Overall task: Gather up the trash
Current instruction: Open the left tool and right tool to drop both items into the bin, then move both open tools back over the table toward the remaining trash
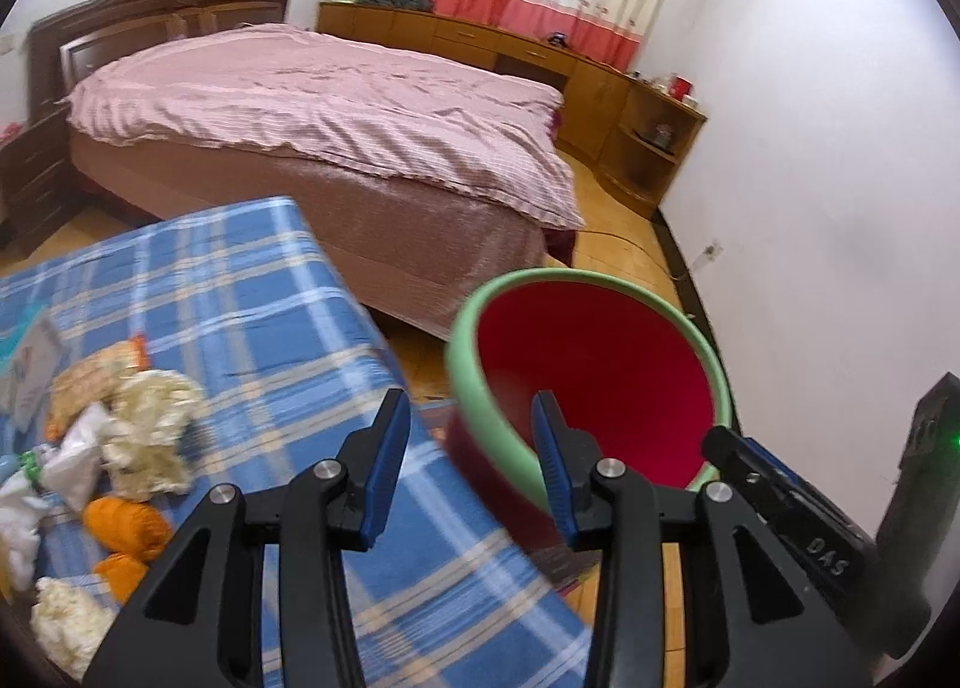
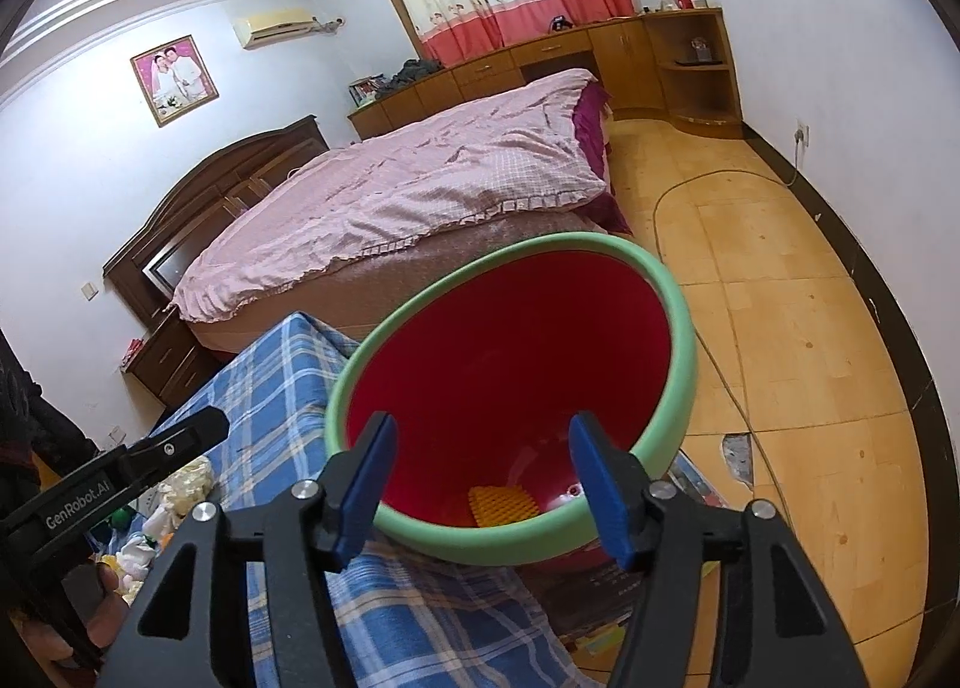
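While both claws hang parted and empty, the right claw [image 2: 483,481] above the green-rimmed red plastic bin [image 2: 678,340] and the left claw [image 1: 471,466] beside its rim, a drop looks finished. Next, the left must swing away from the bin to the crumpled paper and orange scraps [image 1: 129,448] on the blue plaid counter [image 1: 252,292]. Bin's mouth faces up, long axis upright. Beyond it stands the pink-covered bed [image 1: 336,106].

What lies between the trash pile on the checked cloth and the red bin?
In the left wrist view, only bare blue checked cloth separates the trash pile from the red bin; the open left tool hangs over the cloth's edge.
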Demonstrator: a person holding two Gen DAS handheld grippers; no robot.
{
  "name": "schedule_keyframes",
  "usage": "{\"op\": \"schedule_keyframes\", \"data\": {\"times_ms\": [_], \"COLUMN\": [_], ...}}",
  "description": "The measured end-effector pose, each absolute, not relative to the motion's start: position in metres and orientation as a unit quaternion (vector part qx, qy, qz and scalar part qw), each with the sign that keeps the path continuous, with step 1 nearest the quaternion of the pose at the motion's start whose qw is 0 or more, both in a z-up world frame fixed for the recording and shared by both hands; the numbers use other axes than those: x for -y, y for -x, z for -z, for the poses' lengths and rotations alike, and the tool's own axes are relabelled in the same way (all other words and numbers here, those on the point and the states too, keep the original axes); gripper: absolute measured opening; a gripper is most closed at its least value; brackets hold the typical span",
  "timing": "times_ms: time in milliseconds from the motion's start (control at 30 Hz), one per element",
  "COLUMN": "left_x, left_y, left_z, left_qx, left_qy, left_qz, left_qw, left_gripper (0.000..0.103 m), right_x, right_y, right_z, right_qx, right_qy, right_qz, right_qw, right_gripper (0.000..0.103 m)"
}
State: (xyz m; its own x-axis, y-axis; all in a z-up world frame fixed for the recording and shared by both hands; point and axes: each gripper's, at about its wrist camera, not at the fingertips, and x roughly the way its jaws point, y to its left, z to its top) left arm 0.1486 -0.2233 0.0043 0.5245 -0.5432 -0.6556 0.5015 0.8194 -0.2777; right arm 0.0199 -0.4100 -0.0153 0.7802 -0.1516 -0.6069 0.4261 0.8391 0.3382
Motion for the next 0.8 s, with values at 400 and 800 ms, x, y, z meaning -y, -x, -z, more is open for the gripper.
{"op": "schedule_keyframes", "data": {"times_ms": [400,800], "left_x": [0.142,0.060], "left_y": [-0.145,-0.135], "left_z": [-0.021,-0.031], "left_qx": [-0.368,-0.358], "left_qy": [0.035,0.042], "left_qz": [0.213,0.133], "left_qw": [0.905,0.923], "left_gripper": [0.042,0.042], "right_x": [0.361,0.304], "right_y": [-0.028,-0.042], "right_z": [0.003,-0.008], "right_qx": [-0.297,-0.308], "right_qy": [-0.226,-0.205], "right_qz": [0.103,0.044], "right_qw": [0.922,0.928], "right_gripper": [0.075,0.079]}}
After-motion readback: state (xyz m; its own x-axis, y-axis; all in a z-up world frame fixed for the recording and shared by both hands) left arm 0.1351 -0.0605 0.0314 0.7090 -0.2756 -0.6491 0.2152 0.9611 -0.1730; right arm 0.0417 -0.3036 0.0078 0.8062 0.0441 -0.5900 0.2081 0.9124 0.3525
